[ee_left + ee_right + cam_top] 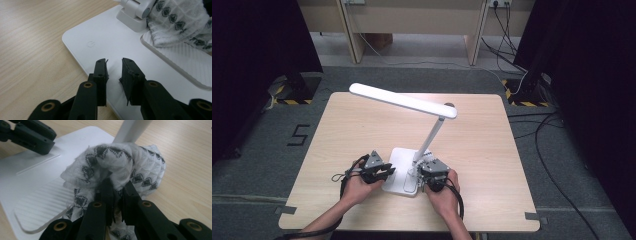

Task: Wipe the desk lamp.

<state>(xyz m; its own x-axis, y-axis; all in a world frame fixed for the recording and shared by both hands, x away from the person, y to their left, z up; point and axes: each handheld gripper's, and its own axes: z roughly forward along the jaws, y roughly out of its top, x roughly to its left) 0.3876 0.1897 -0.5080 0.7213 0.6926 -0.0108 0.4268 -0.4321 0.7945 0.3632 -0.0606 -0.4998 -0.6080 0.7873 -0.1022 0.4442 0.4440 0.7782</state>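
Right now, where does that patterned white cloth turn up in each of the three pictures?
High view: hard to make out, at the right gripper by the lamp base.
Left gripper view: cloth at top right, on the base's ribbed pad.
Right gripper view: centre, bunched and pinched in the jaws.
Shared landmark: the white lamp base.

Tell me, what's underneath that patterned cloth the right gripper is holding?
The cloth lies on the white lamp base, partly over its ribbed pad, beside the lamp's stem. The right gripper pinches it. The patch directly beneath it is covered.
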